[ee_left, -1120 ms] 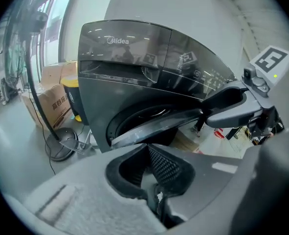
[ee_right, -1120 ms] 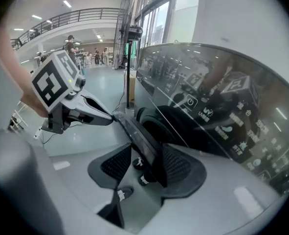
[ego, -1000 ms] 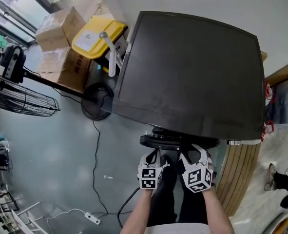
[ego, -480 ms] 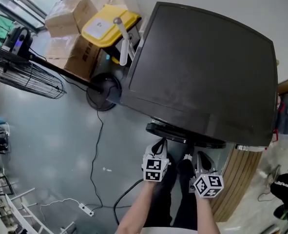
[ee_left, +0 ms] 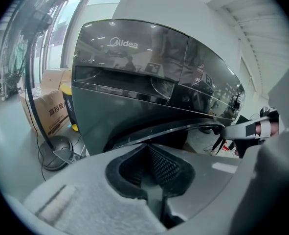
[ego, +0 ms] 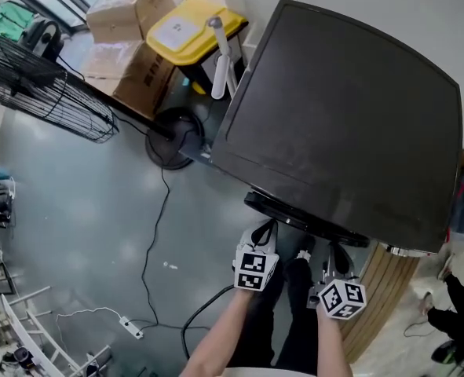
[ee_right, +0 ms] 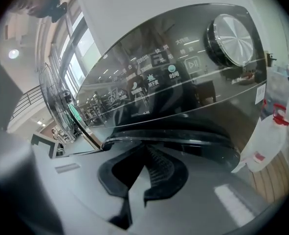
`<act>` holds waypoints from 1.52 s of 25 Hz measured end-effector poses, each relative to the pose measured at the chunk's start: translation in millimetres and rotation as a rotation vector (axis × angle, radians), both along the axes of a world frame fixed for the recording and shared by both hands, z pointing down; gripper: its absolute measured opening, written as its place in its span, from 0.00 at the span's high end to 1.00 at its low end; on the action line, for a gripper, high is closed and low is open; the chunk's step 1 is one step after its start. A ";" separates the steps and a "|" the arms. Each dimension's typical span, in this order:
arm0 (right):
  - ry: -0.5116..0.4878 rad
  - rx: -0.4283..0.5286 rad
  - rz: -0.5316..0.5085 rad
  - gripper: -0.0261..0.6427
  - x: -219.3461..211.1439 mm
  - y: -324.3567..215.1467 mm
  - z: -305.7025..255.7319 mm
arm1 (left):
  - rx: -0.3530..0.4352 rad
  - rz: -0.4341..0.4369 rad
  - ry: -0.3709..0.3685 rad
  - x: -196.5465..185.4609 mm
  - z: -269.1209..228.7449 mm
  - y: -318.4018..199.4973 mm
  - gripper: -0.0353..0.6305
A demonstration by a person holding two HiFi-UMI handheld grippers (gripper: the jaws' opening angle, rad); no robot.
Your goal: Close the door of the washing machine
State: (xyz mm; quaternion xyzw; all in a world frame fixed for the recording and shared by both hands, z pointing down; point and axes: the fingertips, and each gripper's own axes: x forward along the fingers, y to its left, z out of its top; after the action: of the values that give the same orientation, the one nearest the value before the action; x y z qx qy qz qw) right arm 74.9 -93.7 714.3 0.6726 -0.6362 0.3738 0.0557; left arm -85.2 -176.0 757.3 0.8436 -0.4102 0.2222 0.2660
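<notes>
Your left hand-held gripper [ego: 263,234] and right hand-held gripper [ego: 332,254]: both pressed together, nothing pinched. On the washing machine [ego: 341,116], the door [ego: 302,217] curves just ahead of both tips.

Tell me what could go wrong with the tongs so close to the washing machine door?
The left tongs and right tongs are both shut and empty, right by the curved, shiny door. If they push with the tips, they might slide off. I can't tell whether the door has latched, so it may swing open. A black cable lies on the floor near the person's legs and could trip them.
</notes>
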 end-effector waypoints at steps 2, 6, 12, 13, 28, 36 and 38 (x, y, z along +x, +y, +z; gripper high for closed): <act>0.005 0.000 -0.002 0.96 -1.3 2.2 -1.2 | 0.002 0.004 0.008 -1.3 -2.7 -0.1 0.94; -0.001 0.006 -0.002 0.96 1.2 4.2 -2.1 | -0.006 -0.016 0.042 2.2 -3.7 2.9 0.94; -0.003 0.017 -0.011 0.96 0.2 0.7 -1.5 | -0.002 -0.038 0.057 0.9 -2.5 -2.0 0.94; -0.002 0.016 -0.013 0.96 0.4 0.2 -1.3 | 0.000 -0.039 0.061 1.4 -2.3 -2.7 0.94; 0.066 0.027 0.005 0.96 0.3 -1.3 -2.4 | 0.014 -0.061 0.069 1.8 -4.3 -7.4 0.94; 0.072 0.037 0.003 0.96 2.5 -3.7 -2.7 | 0.024 -0.059 0.104 6.5 -5.3 -11.6 0.94; 0.068 0.033 0.007 0.96 2.8 -2.8 -2.3 | 0.022 -0.050 0.101 7.2 -4.5 -10.0 0.94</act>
State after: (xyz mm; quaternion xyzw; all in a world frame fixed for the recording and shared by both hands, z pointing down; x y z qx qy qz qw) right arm 77.7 -96.4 712.0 0.6882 -0.6375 0.3402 0.0650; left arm -78.0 -185.9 752.8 0.8461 -0.4194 0.1683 0.2825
